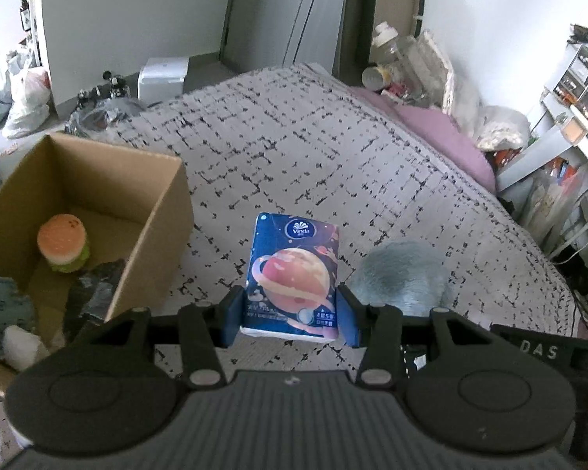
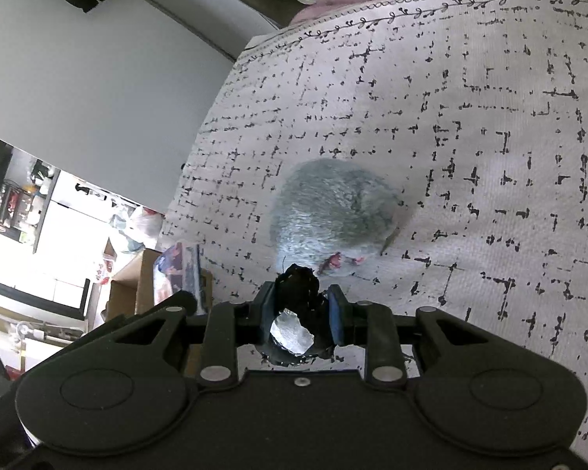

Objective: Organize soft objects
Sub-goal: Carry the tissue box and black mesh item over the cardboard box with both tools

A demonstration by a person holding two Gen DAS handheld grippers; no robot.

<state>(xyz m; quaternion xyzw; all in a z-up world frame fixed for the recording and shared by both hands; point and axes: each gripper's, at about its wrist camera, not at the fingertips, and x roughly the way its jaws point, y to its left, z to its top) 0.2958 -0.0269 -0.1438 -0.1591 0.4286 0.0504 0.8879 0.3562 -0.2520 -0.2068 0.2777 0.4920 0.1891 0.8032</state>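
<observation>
We have the blue tissue pack (image 1: 292, 278) clamped between the pads of the left gripper (image 1: 290, 313), gripped low on its near end so that most of the pack stands out beyond the fingers, with its printed planet facing up and the bedspread (image 1: 294, 137) showing beneath it; we judge it to be lifted clear of the cloth and ready to carry. Holding it by its narrow sides makes sense, since the soft pack gives a little under the pads and keeps its shape along its length. To its left stands the open cardboard box (image 1: 153, 211), which already holds a squishy burger toy (image 1: 63, 243), some dark crumpled material and a teal cloth, so we take the box to be where the soft things are gathered. Just right of the pack, on the bedspread, lies the grey furry plush (image 1: 401, 278), not yet collected. The right gripper (image 2: 300, 313) is closed narrowly on a small black fabric piece (image 2: 296, 286) with something shiny and foil-like tucked in it; what it is exactly we cannot tell. It hangs near the plush, whose pink-marked end faces it.
</observation>
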